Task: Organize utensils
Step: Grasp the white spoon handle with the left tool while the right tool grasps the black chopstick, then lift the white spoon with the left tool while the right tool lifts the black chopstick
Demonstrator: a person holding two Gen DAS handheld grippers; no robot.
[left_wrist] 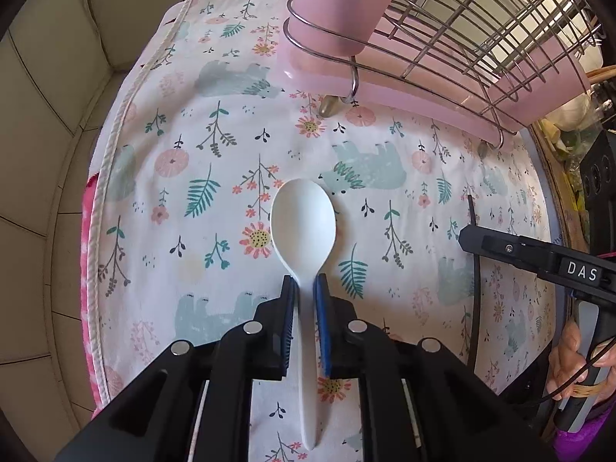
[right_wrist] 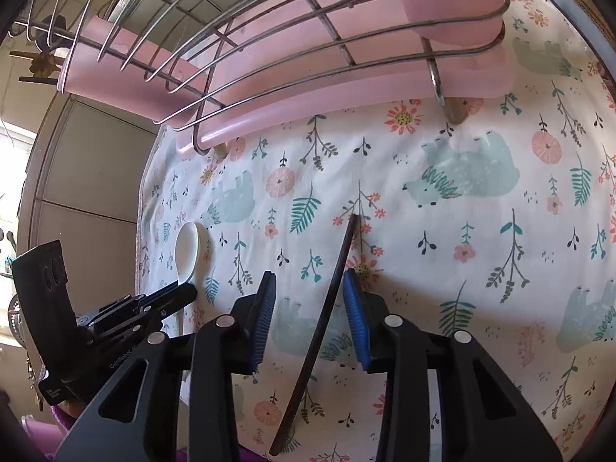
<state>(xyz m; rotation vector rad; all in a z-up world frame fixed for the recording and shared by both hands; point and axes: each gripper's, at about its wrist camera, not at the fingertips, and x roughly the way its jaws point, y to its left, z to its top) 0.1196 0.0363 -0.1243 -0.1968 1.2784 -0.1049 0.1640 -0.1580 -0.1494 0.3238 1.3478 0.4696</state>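
The left gripper (left_wrist: 304,288) is pinching the white spoon's (left_wrist: 303,223) neck for lifting; the right gripper (right_wrist: 310,285), spread, is straddling the dark chopstick (right_wrist: 331,288) mid-cloth.

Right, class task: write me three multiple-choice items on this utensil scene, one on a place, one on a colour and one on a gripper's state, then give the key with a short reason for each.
1. Where does the dark chopstick lie?
A. in the wire rack
B. on the floral cloth, between the right gripper's fingers
C. inside the pink holder

2. What colour is the spoon?
A. white
B. pink
C. black

3. How does the left gripper stand?
A. wide open, away from the spoon
B. closed around the spoon's neck
C. out of view

Key: B, the stick rests on the floral cloth inside the right gripper; A, the bowl and handle look plain white; B, both pads press the neck.
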